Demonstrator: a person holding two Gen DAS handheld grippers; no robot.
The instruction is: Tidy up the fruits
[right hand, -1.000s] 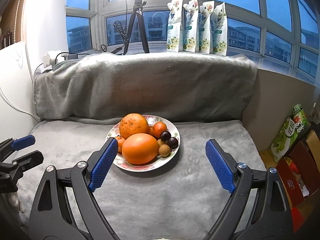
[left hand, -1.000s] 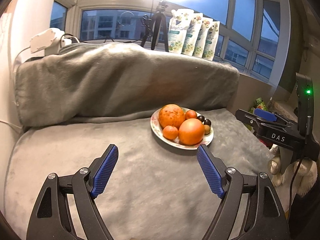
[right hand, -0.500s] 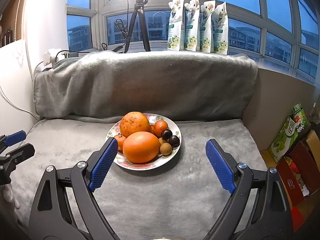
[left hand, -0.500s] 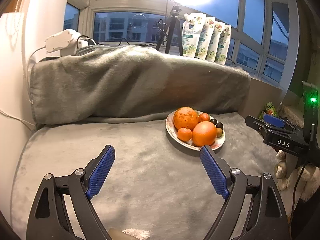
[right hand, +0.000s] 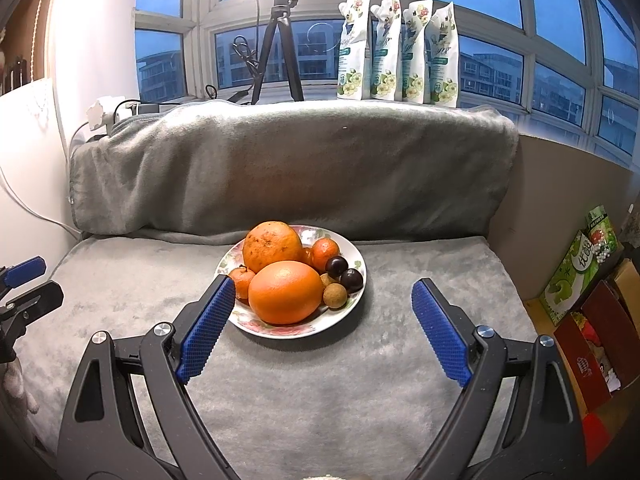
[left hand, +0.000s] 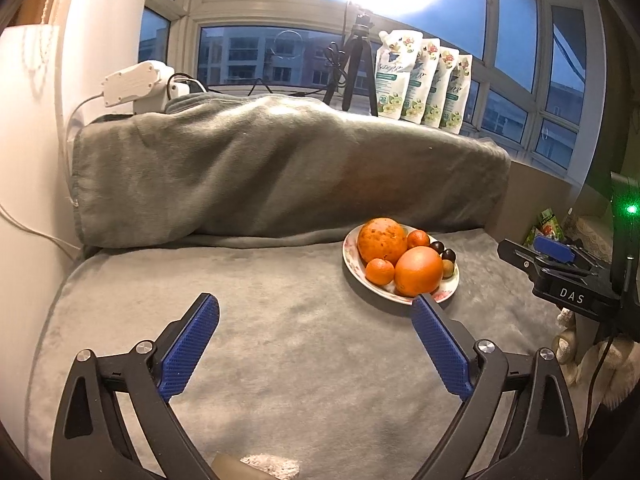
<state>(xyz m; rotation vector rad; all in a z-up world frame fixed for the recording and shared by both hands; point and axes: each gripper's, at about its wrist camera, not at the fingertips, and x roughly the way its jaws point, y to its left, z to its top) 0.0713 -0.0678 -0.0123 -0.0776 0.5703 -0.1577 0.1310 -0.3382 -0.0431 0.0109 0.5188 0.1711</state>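
A floral plate (right hand: 352, 252) sits on the grey blanket, holding two big oranges (right hand: 285, 298), small tangerines (right hand: 325, 254), two dark plums (right hand: 351, 280) and small brown fruits (right hand: 334, 295). My right gripper (right hand: 322, 292) hovers open just in front of the plate, nothing between its blue pads. In the left wrist view the same plate (left hand: 351, 268) lies ahead to the right. My left gripper (left hand: 314, 308) is over bare blanket, its jaws opening wide and empty; its right pad tip overlaps the plate's near rim. The right gripper (left hand: 560, 258) shows at that view's right edge.
A blanket-draped backrest (right hand: 288, 168) rises behind the plate. On the sill stand a tripod (right hand: 280, 48) and several refill pouches (right hand: 396, 48). A white power strip (left hand: 136, 84) sits at the left. Boxes and packets (right hand: 588, 276) crowd the floor at the right.
The left gripper's jaws have spread wider and its view has swung left, so the plate now sits further right. The right gripper has stayed still.
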